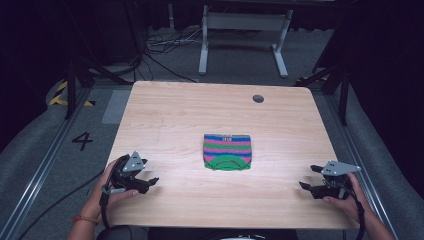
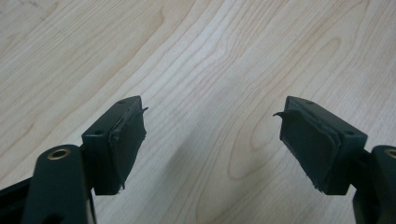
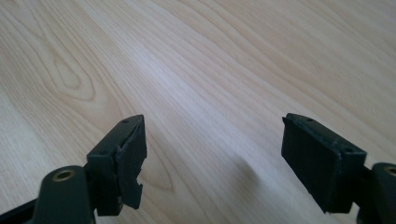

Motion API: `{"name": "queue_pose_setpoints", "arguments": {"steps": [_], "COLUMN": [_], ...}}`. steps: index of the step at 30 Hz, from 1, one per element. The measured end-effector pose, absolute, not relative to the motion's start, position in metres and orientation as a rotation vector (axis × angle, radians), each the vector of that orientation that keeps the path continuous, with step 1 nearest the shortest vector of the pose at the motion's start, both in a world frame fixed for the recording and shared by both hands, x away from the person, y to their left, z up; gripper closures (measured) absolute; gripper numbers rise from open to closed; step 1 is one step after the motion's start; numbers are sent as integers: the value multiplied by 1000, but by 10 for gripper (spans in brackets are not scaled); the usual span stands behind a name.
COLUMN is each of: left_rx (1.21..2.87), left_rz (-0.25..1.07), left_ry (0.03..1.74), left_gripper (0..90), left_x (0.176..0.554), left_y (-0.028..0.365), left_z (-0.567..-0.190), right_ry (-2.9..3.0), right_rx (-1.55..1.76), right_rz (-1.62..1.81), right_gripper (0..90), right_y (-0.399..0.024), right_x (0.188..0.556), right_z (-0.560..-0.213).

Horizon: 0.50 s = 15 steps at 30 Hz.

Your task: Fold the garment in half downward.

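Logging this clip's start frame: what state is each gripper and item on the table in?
Left gripper: open, empty, low over bare wood.
Right gripper: open, empty, low over bare wood.
Striped cloth: folded flat at the table's centre, untouched, apart from both grippers.
Table: bare apart from the cloth.

We count one wooden table, with one round grommet hole near its far edge; one folded striped garment on it, pink, blue and green; two handheld grippers, left gripper and right gripper, each with two black jaws set wide apart; two hands, left hand, right hand; one floor marking "4".
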State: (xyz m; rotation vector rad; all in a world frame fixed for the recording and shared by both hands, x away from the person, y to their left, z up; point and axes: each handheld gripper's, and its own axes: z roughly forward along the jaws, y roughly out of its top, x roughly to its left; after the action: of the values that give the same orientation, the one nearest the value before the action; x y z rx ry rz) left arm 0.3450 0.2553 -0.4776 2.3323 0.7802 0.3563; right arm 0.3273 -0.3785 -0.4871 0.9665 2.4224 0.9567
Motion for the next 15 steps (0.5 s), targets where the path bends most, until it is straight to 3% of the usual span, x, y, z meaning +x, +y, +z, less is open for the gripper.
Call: {"name": "queue_pose_setpoints", "arguments": {"steps": [15], "left_rx": [2207], "left_rz": [281], "left_ry": [948], "left_gripper": [188], "left_x": [334], "left_y": [291], "left_z": [-500], "right_ry": [2341], "right_rx": [1185], "right_rz": [1018], "right_gripper": [172], "right_y": [-412], "right_x": [313], "right_z": [-505]}}
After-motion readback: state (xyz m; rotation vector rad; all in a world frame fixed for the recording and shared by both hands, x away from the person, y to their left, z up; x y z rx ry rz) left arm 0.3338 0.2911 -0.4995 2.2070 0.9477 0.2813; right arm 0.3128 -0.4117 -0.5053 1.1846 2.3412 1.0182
